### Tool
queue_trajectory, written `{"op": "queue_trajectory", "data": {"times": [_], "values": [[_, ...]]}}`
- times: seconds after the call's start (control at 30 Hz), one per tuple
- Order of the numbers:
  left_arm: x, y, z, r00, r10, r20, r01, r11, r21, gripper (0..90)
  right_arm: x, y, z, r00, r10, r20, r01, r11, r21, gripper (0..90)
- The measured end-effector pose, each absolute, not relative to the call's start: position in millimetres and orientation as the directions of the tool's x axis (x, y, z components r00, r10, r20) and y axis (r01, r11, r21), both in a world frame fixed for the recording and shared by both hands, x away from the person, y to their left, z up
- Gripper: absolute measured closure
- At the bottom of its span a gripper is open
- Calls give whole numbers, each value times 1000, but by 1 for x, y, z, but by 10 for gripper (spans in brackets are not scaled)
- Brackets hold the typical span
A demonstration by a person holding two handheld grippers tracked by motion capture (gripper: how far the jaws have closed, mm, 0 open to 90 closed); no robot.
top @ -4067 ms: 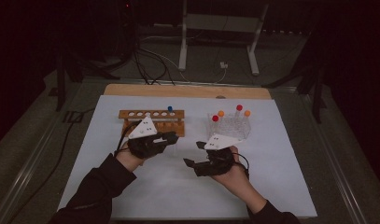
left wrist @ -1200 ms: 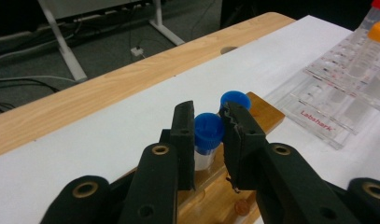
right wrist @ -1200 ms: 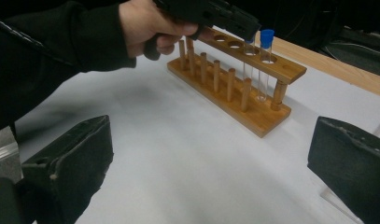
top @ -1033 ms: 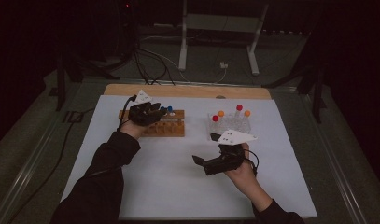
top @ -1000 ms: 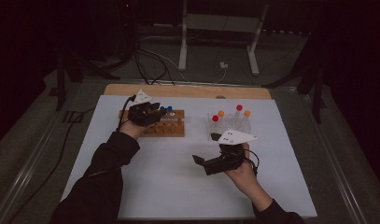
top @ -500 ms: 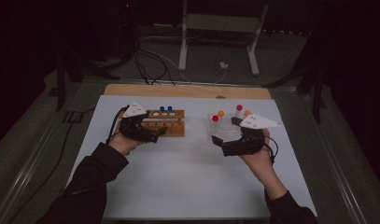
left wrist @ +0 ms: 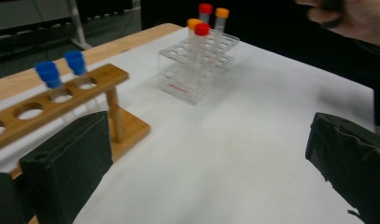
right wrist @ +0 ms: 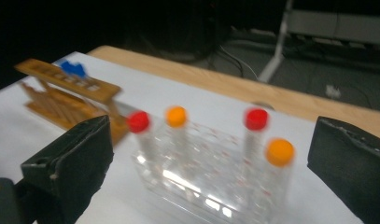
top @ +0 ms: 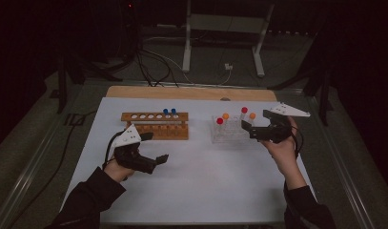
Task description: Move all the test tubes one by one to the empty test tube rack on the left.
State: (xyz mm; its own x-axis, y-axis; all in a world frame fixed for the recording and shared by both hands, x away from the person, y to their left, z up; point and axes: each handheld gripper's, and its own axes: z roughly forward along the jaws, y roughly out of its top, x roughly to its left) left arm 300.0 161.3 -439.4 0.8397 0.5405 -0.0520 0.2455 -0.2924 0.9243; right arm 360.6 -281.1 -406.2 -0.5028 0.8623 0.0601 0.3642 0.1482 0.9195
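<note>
Two racks: wooden rack to the left, clear rack to the right, both on the white mat, well apart.
Writing: small red print on the clear rack's front wall in the left gripper view, too blurred to read.
Wooden rack contents: two blue-capped tubes side by side in the right-end holes; other holes show open.
Clear rack contents: four tubes, two red-capped, two orange-capped, all upright.
Hard to see: clear rack's cell grid washes out in the right gripper view; wooden rack there is motion-smeared; left end of it is cut off in the left gripper view.
Left gripper: jaws have just been opening, now spread wide with nothing between them; sits in front of the wooden rack, apart from it.
Right gripper: jaws spread wide, nothing pinched; just beside the clear rack's right end, aimed at the tubes.
</note>
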Motion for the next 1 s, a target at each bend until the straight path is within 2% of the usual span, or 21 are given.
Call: {"op": "queue_trajectory", "data": {"times": [0.1, 0.2, 0.27, 0.63, 0.83, 1.0], "values": [[291, 161, -442, 847, 530, -46, 233, -292, 928, 15, 369, -288, -415, -477, 876, 74, 393, 137, 909, 3], [285, 161, -446, 855, 518, -41, 216, -284, 934, 15, 376, -293, -425, -442, 894, 68, 412, 135, 901, 82], [283, 162, -449, 857, 514, -42, 214, -280, 936, 15, 380, -295, -431, -428, 900, 77, 431, 128, 893, 84], [280, 160, -458, 862, 506, -22, 191, -285, 939, 15, 395, -301, -454, -367, 925, 101, 516, 112, 849, 427], [279, 159, -462, 867, 498, -8, 180, -297, 938, 15, 401, -298, -460, -360, 926, 111, 544, 112, 831, 559], [280, 157, -465, 870, 494, -3, 175, -302, 937, 15, 404, -294, -459, -345, 932, 110, 559, 110, 822, 623]]}}
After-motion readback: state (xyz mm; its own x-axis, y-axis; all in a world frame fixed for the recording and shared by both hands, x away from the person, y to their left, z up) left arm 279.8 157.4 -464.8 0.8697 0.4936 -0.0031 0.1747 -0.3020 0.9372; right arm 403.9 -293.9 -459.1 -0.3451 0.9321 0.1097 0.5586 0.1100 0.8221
